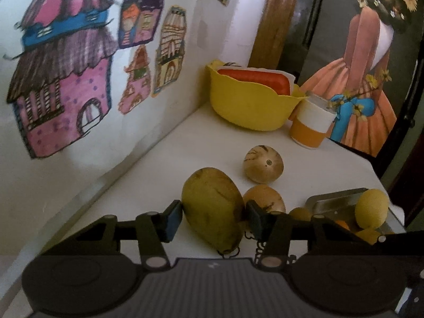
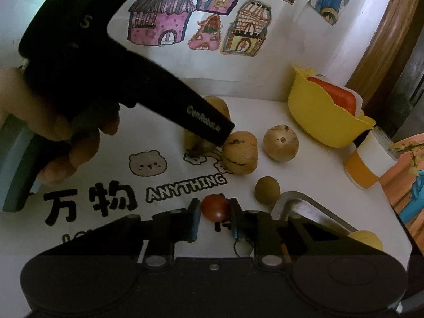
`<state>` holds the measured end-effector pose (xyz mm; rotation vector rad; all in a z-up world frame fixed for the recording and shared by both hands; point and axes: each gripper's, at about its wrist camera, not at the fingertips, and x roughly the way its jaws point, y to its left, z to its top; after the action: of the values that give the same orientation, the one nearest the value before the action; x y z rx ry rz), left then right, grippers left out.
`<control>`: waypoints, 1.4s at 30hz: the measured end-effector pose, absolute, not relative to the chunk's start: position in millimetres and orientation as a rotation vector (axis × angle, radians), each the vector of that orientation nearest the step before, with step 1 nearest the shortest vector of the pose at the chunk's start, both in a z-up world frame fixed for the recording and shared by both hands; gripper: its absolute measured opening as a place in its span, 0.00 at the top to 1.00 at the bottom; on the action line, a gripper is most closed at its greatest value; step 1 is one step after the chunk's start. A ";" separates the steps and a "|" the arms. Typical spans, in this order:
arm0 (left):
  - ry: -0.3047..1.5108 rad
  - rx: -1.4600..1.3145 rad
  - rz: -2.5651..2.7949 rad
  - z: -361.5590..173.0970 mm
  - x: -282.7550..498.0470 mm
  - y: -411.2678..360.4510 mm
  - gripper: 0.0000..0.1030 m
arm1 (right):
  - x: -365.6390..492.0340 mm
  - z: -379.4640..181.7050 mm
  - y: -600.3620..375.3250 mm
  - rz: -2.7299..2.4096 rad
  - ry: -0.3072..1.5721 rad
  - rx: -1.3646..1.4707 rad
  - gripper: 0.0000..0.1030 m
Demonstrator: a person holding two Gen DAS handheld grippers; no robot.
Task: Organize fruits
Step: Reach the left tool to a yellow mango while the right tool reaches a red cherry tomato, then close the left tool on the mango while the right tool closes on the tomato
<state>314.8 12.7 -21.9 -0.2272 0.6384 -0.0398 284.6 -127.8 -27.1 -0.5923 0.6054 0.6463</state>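
Pinching a dull yellow-green mango (image 1: pixel 213 209), the left gripper (image 1: pixel 213 218); right gripper (image 2: pixel 214 218) flanks a small red tomato (image 2: pixel 214 208), contact unclear.

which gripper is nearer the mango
Left. The left gripper has its fingers on either side of the mango. The right gripper is nearer the camera, around the small tomato, apart from the mango.
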 end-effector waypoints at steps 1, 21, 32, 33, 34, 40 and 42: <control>0.641 -0.231 -0.039 -21.0 312.4 13.6 0.46 | 283.1 -27.3 -128.2 0.643 0.602 -0.592 0.77; 0.677 -0.196 -0.114 -5.1 211.6 16.7 0.54 | 223.9 -14.7 -142.7 0.649 0.595 -0.519 0.78; 0.699 -0.183 -0.162 -0.8 207.6 8.6 0.54 | 212.5 -20.5 -148.6 0.657 0.644 -0.469 0.77; 0.690 -0.184 -0.160 -1.3 209.6 8.9 0.48 | 213.2 -20.5 -148.9 0.658 0.644 -0.469 0.77; 0.688 -0.181 -0.154 -1.4 213.4 8.6 0.45 | 213.5 -20.7 -148.8 0.657 0.643 -0.469 0.77; 0.715 -0.215 -0.182 -7.1 234.1 7.0 0.38 | 219.6 -24.1 -150.8 0.660 0.661 -0.430 0.74; 0.721 -0.225 -0.193 -9.7 238.9 5.1 0.38 | 223.0 -23.6 -152.0 0.663 0.673 -0.404 0.74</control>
<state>238.9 5.1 -9.7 -0.2250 0.7209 -0.1932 223.0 -152.0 -23.6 -0.4040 0.6731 0.6631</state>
